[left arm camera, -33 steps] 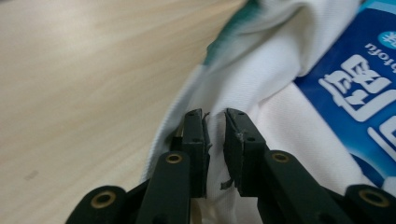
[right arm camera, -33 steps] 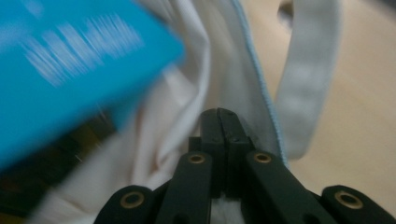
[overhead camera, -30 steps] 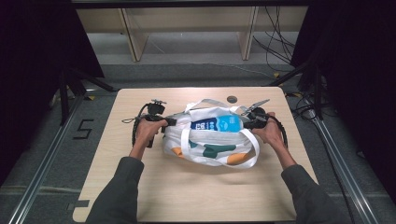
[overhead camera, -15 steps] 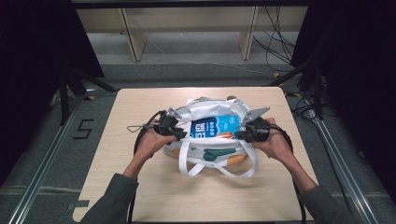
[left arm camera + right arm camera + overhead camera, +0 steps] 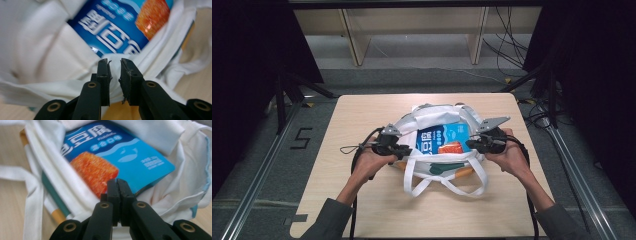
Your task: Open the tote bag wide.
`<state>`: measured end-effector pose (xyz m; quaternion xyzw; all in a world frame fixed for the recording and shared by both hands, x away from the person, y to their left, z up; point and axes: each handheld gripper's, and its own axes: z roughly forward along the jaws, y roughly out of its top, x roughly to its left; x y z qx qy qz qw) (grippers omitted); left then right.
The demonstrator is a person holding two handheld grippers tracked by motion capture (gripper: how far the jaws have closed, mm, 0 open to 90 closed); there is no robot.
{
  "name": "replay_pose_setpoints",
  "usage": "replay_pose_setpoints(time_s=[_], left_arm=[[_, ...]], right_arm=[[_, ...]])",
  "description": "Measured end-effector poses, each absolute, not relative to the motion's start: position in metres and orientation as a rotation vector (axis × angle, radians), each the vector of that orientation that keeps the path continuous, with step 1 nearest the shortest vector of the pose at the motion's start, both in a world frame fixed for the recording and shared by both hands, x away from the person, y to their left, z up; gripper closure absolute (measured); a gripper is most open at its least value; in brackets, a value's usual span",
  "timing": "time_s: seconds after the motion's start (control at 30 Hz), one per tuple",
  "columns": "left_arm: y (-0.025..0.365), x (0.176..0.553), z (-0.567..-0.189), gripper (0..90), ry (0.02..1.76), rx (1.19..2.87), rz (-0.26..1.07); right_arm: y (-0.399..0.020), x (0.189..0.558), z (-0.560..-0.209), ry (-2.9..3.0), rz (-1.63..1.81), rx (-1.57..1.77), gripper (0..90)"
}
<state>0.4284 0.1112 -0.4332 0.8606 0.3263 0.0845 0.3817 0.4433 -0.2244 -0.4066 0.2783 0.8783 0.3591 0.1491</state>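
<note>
Each hand-held gripper, left (image 5: 404, 150) and right (image 5: 472, 145), pinched the rim of the white bag (image 5: 432, 116) on the table (image 5: 357, 115); best pull evenly; the blue packet (image 5: 443, 137) lay inside.

Wooden table (image 5: 362, 115); shelving (image 5: 412, 30) behind; cables (image 5: 507, 45).

White cloth bag (image 5: 439, 150) mid-table, mouth spread open, blue carton (image 5: 443, 138) flat inside.
</note>
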Motion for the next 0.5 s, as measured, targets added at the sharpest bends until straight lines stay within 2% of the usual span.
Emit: replay_pose_setpoints(time_s=[0.1,0.23,0.37,0.5], left_arm=[[0.109,0.424,-0.445,79.7,0.797,2.316,0.216],[0.115,0.426,-0.431,77.5,0.843,2.181,0.245],[0.124,0.430,-0.420,73.5,0.816,2.118,0.300],[0.133,0.429,-0.411,71.2,0.895,2.047,0.307]], right_arm=[[-0.224,0.448,-0.407,2.507,1.049,0.811,90.0],[-0.225,0.449,-0.407,2.489,1.061,0.808,89.9],[-0.229,0.450,-0.400,2.475,1.061,0.815,89.6],[-0.234,0.450,-0.394,2.458,1.076,0.829,89.6]])
